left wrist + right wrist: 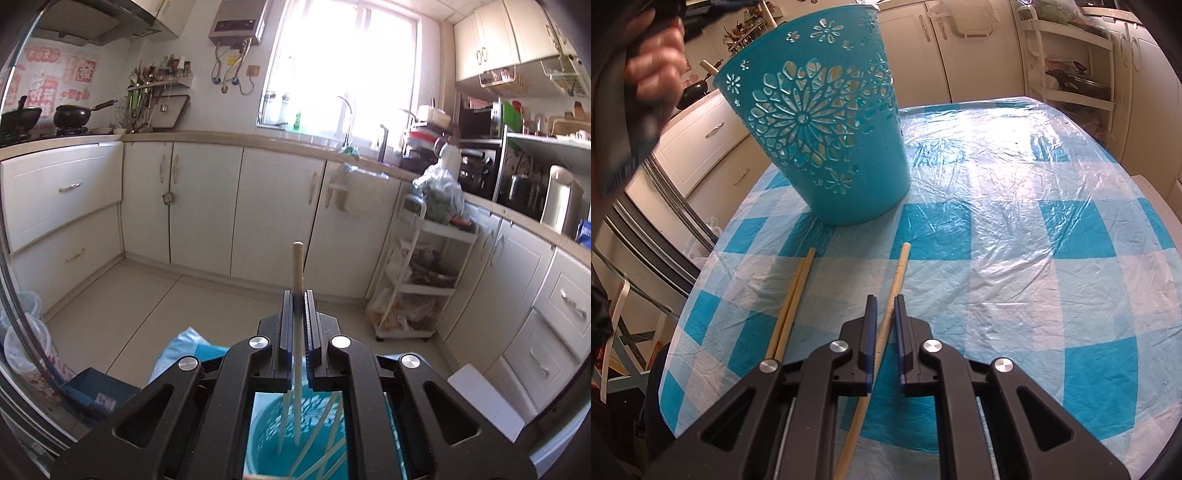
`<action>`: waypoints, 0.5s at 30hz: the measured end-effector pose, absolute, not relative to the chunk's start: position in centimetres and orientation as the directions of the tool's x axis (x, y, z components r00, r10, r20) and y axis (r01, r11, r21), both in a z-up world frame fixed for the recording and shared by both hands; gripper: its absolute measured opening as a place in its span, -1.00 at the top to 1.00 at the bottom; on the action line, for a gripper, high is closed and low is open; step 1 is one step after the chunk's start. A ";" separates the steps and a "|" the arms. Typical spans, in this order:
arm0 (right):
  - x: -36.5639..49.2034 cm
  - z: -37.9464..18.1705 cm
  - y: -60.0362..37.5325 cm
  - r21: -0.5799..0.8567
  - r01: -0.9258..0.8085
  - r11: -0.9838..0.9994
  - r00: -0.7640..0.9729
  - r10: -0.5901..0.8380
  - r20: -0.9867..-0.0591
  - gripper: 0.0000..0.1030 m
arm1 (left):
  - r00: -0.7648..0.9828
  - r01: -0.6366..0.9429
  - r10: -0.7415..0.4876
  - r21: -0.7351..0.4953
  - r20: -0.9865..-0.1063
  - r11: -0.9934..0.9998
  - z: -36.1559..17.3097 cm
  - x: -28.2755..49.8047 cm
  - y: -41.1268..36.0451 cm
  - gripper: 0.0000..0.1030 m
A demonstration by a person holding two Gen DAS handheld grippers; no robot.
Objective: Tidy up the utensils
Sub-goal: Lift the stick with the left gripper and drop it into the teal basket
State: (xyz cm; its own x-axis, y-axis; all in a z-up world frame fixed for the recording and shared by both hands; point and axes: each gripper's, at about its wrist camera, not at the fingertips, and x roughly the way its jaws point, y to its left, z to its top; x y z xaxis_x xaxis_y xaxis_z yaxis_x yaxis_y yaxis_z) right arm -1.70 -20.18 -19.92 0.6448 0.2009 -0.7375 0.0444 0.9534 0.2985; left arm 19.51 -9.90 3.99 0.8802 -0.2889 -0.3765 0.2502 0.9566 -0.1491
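Note:
A turquoise cut-out basket [827,129] stands on the blue-and-white checked table [1015,240]. In the left wrist view I look down into the basket [266,435], which holds several pale chopsticks. My left gripper [298,295] is shut on one pale chopstick [297,266], held upright above the basket. My right gripper [884,301] is low over the table, its jaws closed around a pale chopstick [899,273] that lies between them. Two more chopsticks [796,295] lie side by side on the table to its left.
White kitchen cabinets [207,206] line the walls, with a white trolley rack [424,266] on the right. The person's hand [653,70] holds the left gripper above the basket. A folding chair [617,325] stands off the table's left edge.

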 end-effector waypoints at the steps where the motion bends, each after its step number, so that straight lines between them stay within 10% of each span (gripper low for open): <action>1: -1.7 -19.9 -20.2 0.299 0.045 0.953 0.645 0.201 -0.737 0.81 | 0.878 0.251 -0.285 -0.137 -0.384 0.958 3.5 19.2 -10.0 0.89; 6: -1.7 -20.0 -20.2 0.300 0.044 0.953 0.645 0.202 -0.737 0.79 | 0.839 0.299 -0.301 -0.078 -0.453 0.951 1.4 17.3 -10.2 0.78; 10: -1.7 -19.9 -20.1 0.313 0.028 0.949 0.644 0.222 -0.732 0.67 | 0.861 0.276 -0.258 -0.022 -0.438 0.961 0.9 14.4 -8.5 -0.43; 15: -1.8 -19.9 -19.9 0.310 0.023 0.950 0.645 0.223 -0.731 0.63 | 0.900 0.217 -0.215 -0.037 -0.379 0.975 2.0 10.1 -2.6 -0.86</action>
